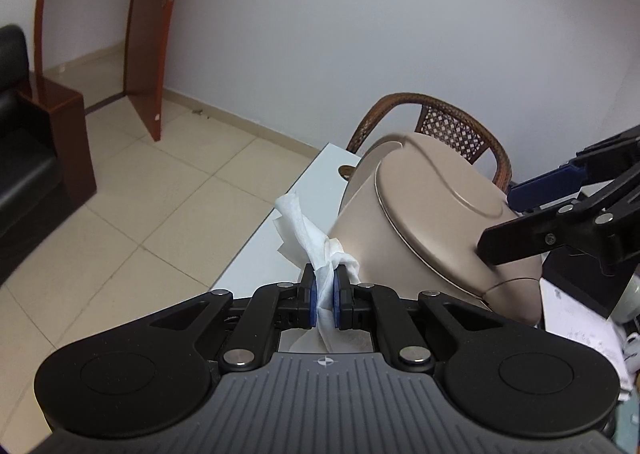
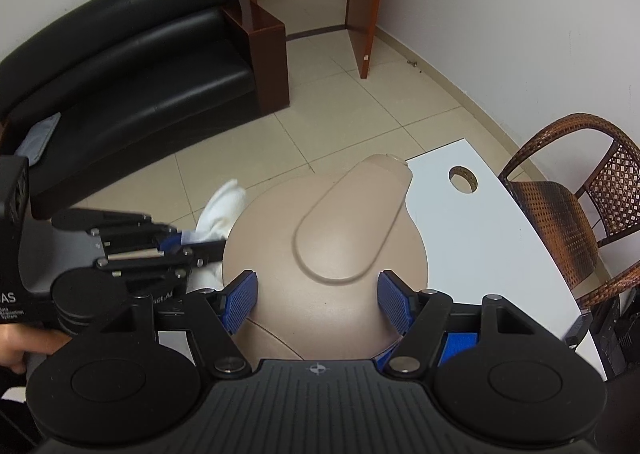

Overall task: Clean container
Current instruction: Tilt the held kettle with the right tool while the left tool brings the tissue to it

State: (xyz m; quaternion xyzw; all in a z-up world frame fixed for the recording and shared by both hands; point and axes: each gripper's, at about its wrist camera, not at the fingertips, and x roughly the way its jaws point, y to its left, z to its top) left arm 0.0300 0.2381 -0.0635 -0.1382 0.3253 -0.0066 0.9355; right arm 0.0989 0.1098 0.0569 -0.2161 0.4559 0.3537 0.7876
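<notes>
Container: a beige lidded kettle-like container (image 1: 436, 214) sits tilted over the white table (image 1: 280, 222), its lid facing the left wrist camera; in the right wrist view it fills the centre (image 2: 328, 238), spout toward 12 o'clock.
Left gripper: the left gripper (image 1: 325, 294) has its jaws closed on a white tissue (image 1: 316, 242), which twists upward toward 11 o'clock and touches the container's side.
Right gripper: the right gripper (image 2: 318, 298) has its jaws spread wide around the container's body; the blue pads (image 2: 240, 302) lie against or just beside its sides at 9 and 3 o'clock, and I cannot tell whether they press on it.
Table: the white top has a round cable hole (image 2: 463, 179) at 1 o'clock from the container.
Chair: a brown wicker chair (image 2: 576, 198) stands at 3 o'clock, beside the table.
Sofa: a black sofa (image 2: 132, 54) lies at 10 o'clock on the tiled floor.
Door: a brown door (image 2: 366, 2) stands open at 12 o'clock.
</notes>
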